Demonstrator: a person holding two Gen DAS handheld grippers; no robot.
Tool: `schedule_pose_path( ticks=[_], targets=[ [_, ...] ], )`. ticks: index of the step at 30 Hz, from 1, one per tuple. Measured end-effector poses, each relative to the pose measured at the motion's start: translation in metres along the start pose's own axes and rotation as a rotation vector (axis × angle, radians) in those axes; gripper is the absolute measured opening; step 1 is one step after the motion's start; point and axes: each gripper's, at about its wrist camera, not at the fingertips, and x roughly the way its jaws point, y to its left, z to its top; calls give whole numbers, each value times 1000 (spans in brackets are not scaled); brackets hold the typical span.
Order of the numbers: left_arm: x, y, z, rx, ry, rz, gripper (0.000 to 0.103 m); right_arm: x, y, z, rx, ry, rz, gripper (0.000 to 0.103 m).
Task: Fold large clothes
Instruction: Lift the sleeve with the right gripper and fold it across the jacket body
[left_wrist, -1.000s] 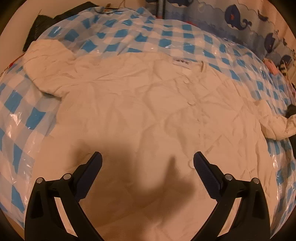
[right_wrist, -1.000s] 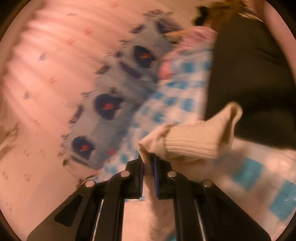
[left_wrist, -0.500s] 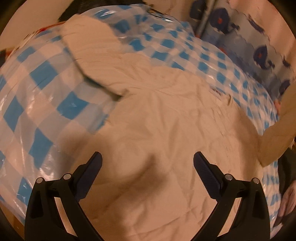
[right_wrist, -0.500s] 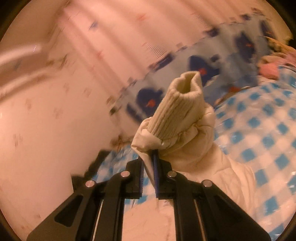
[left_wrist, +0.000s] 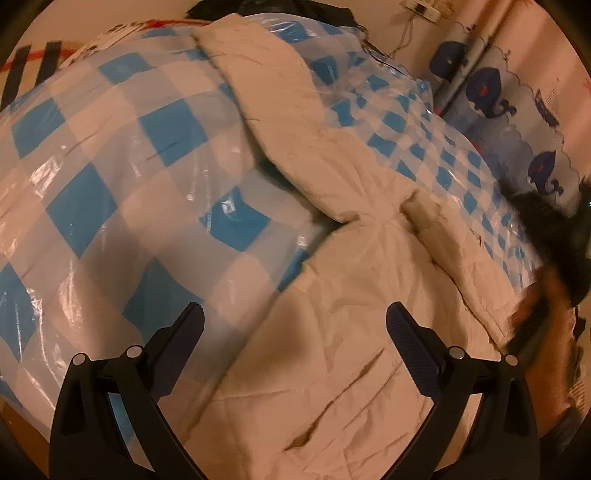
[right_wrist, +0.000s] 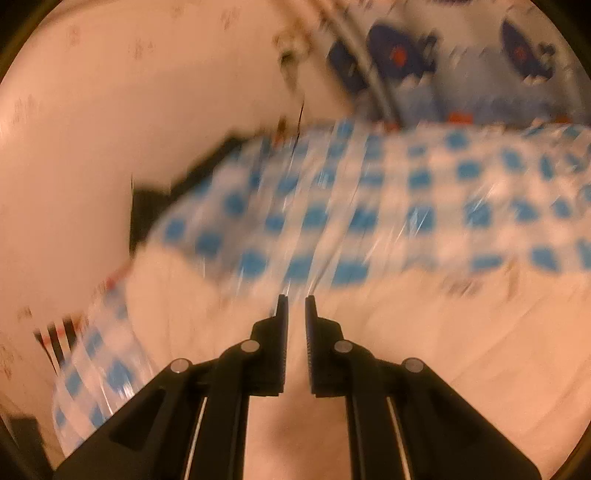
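Cream quilted padded jacket (left_wrist: 332, 332) lies flat on the blue-and-white checked plastic table cover (left_wrist: 110, 166), under and ahead of the left gripper (left_wrist: 295, 325), its long sleeve (left_wrist: 280, 110) running away ahead-left. This gripper is nearer, jaws wide apart, holding nothing. Right gripper (right_wrist: 295, 317) is closed; the blur hides whether cloth is pinched

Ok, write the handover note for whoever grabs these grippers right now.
Left gripper: open, empty, hovering over the cream jacket.
Right gripper: shut, with cream fabric between its pads, apparently the sleeve; that view is blurred.
Things: the jacket lies flat on the checked cover. The gripped sleeve crosses the jacket's body. The other sleeve lies spread out on the cover.
Done: one sleeve gripped and brought over the body.
Left: lay it down, fold the other sleeve in, then fold the body.
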Motion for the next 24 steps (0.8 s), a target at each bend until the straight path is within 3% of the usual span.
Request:
schedule_pose_path(
  ticks=[2, 5, 8, 9, 10, 11, 12, 14, 16, 19, 20, 21, 24],
  targets=[
    [0, 8, 3, -15, 2, -6, 95, 21, 10, -23, -22, 63, 12, 10],
    [1, 17, 3, -26, 8, -18, 95, 25, 9, -38, -15, 73, -10, 10],
    [2, 21, 2, -34, 14, -27, 95, 23, -6, -34, -55, 69, -255, 13],
    [3, 22, 2, -36, 18, -31, 95, 31, -6, -35, -107, 110, -344, 32],
    [4, 23, 2, -40, 22, -35, 95, 40, -4, -39, -155, 153, -406, 65],
    [5, 24, 2, -45, 26, -41, 95, 50, -1, -44, -222, 204, -462, 71],
    [6, 25, 2, -49, 29, -44, 95, 58, 5, -51, -286, 226, -483, 71],
    [7, 26, 2, -58, 35, -53, 95, 69, 22, -63, -414, 236, -475, 72],
    [9, 25, 1, -59, 41, -61, 95, 82, 33, -70, -512, 241, -551, 81],
    [10, 23, 0, -41, 42, -58, 95, 108, 33, -75, -597, 260, -707, 80],
    [10, 23, 0, -38, 41, -56, 95, 114, 27, -74, -580, 283, -695, 74],
    [11, 23, 0, -39, 41, -54, 95, 116, 19, -72, -527, 316, -649, 49],
    [13, 25, 1, -50, 46, -53, 95, 107, 8, -61, -423, 305, -584, 24]
  ],
)
